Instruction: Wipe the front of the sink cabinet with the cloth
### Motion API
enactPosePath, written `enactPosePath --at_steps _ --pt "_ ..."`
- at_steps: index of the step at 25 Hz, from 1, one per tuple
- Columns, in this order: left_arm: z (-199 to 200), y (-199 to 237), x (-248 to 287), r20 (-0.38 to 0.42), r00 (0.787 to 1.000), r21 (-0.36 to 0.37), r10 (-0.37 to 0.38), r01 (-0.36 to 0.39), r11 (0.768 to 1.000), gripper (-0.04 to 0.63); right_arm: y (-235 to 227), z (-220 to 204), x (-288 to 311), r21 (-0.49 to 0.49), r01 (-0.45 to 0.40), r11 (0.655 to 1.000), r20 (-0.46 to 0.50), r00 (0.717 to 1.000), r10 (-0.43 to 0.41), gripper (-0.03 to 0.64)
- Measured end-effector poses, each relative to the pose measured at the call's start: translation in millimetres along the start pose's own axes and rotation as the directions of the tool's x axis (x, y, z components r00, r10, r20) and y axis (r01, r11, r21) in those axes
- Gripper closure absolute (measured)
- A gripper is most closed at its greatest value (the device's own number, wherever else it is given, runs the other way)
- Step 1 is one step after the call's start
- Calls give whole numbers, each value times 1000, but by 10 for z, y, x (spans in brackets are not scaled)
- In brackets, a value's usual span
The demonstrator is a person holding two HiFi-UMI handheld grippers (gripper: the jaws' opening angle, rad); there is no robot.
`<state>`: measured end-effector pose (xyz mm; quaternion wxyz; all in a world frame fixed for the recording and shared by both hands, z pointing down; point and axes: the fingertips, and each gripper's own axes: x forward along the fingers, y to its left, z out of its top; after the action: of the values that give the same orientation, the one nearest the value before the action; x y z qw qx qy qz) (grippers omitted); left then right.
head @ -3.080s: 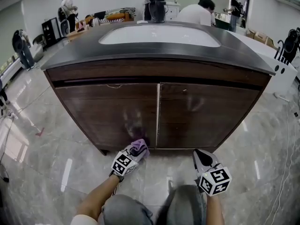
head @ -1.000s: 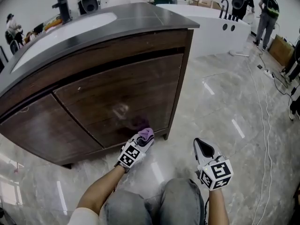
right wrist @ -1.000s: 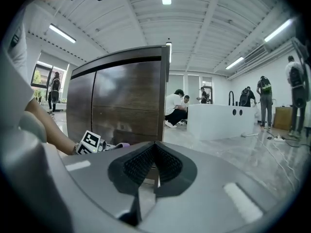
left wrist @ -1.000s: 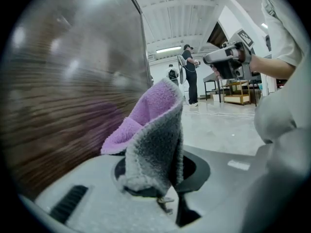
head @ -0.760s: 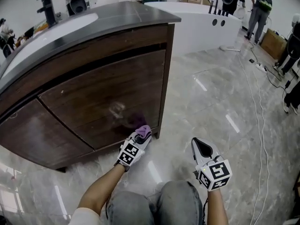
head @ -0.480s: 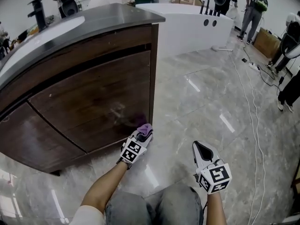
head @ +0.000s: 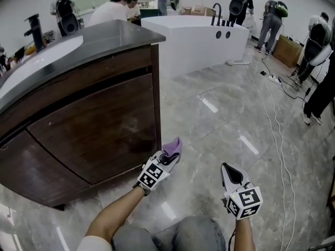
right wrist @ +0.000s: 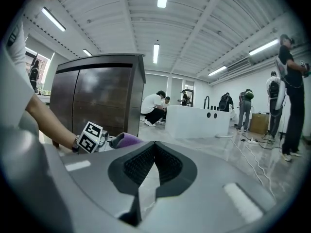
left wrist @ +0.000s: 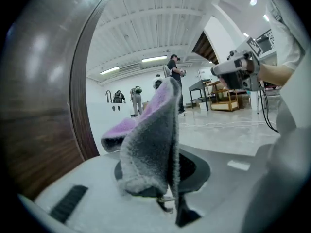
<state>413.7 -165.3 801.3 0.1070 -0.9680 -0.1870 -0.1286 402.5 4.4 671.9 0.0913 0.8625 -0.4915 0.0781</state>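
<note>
Cloth [head: 173, 146] covers left gripper [head: 166, 161] tips; cabinet [head: 94, 129] cropped.

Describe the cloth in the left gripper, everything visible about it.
The cloth is small, lilac and fuzzy, like microfibre. In the left gripper view its near face looks grey, perhaps from shade. It is folded and pinched at its lower edge by the left gripper, whose jaws are shut on it, and the free part stands out past the tips. It sits just beside the right front corner of the sink cabinet and appears not to touch the wood.
</note>
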Motion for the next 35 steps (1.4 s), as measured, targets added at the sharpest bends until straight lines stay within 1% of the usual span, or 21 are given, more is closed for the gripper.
enactPosePath --at_steps 2,6,8,10,14,16,19,22,26,28,29,31,33,35 --pt "163 -10 -79 23 1000 18 3 -3 1000 541 -4 44 25 3 4 1000 8 1000 -4 609" --pt "444 7 -287 61 998 88 8 -14 996 541 84 144 100 -3 -7 1000 22 1000 7 609" --pt "564 6 -407 70 998 99 2 -9 995 541 153 199 141 -2 -17 1000 24 1000 17 609" --pt "656 -4 -525 61 998 112 -12 5 994 541 247 265 186 0 -32 999 28 999 32 609" --pt "781 -42 -717 37 999 172 -39 32 985 541 450 449 267 11 -90 996 66 994 90 609" --pt "898 -74 -809 54 997 173 -57 47 984 541 511 522 289 25 -109 994 74 991 107 610" --pt "1029 -71 -907 59 996 150 -68 59 987 541 564 613 315 23 -120 993 65 991 118 609" --pt "1091 3 -957 38 998 147 -51 45 988 541 559 739 340 25 -127 992 67 990 125 609" --pt "1249 45 -994 63 997 136 -50 41 990 541 484 925 340 21 -122 992 79 990 120 610" --pt "1363 68 -1020 74 997 132 -35 25 991 541 462 1020 334 15 -130 991 82 988 128 610" --pt "1423 82 -1033 73 997 141 -22 12 990 541 456 1077 333 9 -140 990 86 987 139 610" --pt "1531 85 -1040 52 999 188 -2 -8 982 541 459 1236 303 -17 -171 985 107 979 172 609" --pt "1671 57 -1038 34 999 227 -1 -7 974 541 463 1447 236 -57 -203 977 130 969 209 609" --pt "1896 65 -1057 40 999 231 3 -12 973 541 422 1677 178 -75 -220 973 133 964 229 609"
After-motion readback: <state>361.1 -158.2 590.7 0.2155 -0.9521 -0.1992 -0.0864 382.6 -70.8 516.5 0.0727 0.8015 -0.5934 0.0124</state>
